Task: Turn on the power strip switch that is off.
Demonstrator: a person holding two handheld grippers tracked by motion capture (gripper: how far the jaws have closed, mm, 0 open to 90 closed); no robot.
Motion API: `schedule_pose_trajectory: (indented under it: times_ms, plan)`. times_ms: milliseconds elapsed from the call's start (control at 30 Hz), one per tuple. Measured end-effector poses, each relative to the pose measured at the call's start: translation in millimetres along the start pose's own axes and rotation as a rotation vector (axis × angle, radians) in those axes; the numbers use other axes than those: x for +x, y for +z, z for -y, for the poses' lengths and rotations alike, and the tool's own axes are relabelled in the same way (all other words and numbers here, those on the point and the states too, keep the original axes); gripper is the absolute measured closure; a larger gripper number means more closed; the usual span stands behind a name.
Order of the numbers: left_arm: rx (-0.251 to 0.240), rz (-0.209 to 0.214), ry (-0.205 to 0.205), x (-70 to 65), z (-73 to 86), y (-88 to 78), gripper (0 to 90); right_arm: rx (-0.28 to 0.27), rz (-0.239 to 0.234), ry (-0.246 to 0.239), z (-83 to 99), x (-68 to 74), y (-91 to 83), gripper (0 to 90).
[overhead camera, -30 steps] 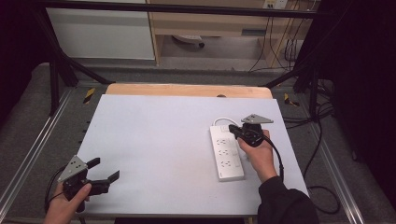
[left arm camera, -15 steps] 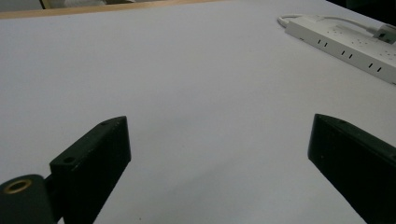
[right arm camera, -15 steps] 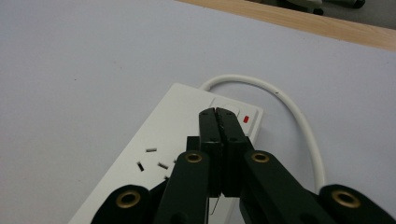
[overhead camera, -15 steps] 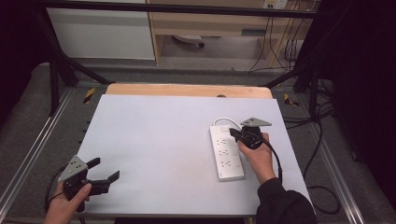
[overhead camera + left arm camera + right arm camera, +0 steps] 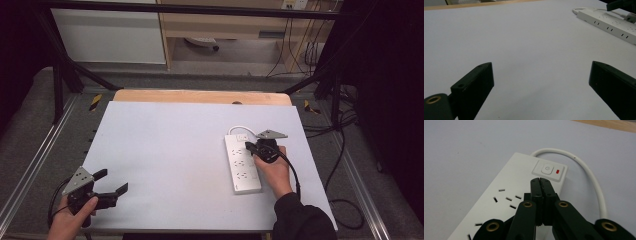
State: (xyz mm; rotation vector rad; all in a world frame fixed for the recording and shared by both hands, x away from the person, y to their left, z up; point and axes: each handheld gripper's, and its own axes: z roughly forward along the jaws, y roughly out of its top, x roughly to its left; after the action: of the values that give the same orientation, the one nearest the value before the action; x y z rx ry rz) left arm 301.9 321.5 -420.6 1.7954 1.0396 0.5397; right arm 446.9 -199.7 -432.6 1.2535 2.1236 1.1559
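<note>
A white power strip [image 5: 242, 162] lies on the right half of the table, its white cable [image 5: 237, 129] looping off its far end. My right gripper [image 5: 248, 145] hovers over that far end, jaws shut with nothing between them. In the right gripper view the shut tips [image 5: 540, 180] sit just short of the round power button [image 5: 547, 168], beside a red indicator [image 5: 558, 172]. My left gripper [image 5: 114, 182] rests open near the table's front left corner. In the left gripper view the power strip [image 5: 609, 25] lies far off at upper right.
The table [image 5: 170, 145] has a pale grey top with a wooden strip [image 5: 200, 96] along its far edge. Metal rails run along both sides. Dark cables [image 5: 345, 145] hang off the right side, and cabinets stand behind the table.
My right gripper has edged slightly along the strip toward its far end. The left gripper has stayed put.
</note>
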Motion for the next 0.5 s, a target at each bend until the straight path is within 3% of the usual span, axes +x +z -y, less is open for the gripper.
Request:
schedule_pose_trajectory:
  times_ms: [500]
  plan:
    - [0.004, 0.003, 0.005, -0.7, 0.0, 0.3, 6.0, 0.003, 0.005, 0.002, 1.7, -1.2, 3.3, 90.0]
